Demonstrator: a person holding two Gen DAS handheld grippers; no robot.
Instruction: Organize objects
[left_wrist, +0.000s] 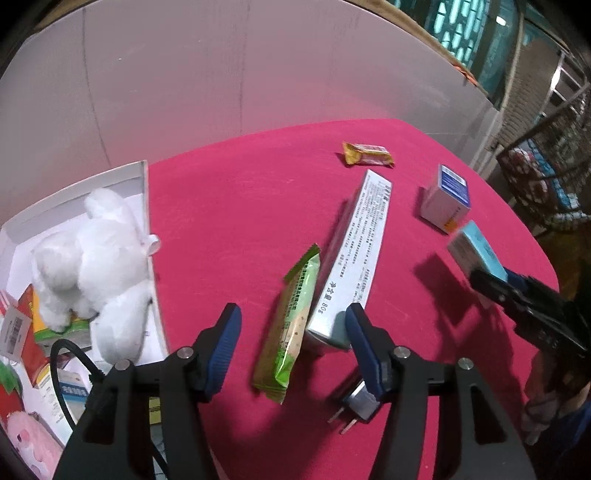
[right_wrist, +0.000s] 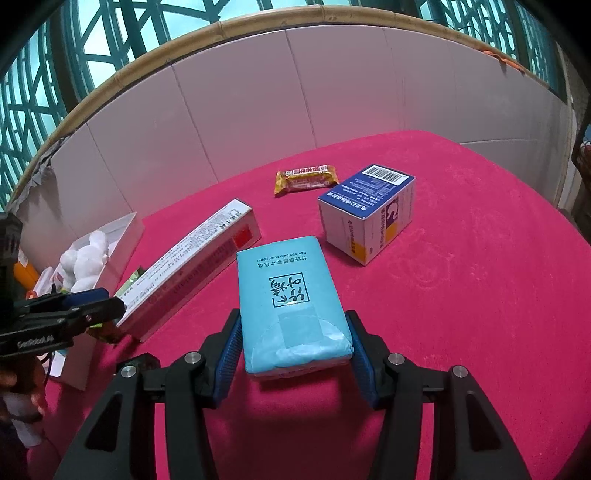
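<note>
red cloth covers your table (right_wrist: 461, 258); white panels behind. your left gripper (left_wrist: 293, 347) hides a plug (left_wrist: 356, 404), jaws apart; right gripper (right_wrist: 293, 350) clamps the tissue pack (right_wrist: 291, 302).

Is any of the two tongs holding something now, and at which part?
The right tongs hold the blue tissue pack by the two long sides near its closer end. The left tongs are open and hold nothing.

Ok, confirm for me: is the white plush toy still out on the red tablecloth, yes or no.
No: the white plush toy lies inside the white box at the left edge of the red tablecloth.
</note>
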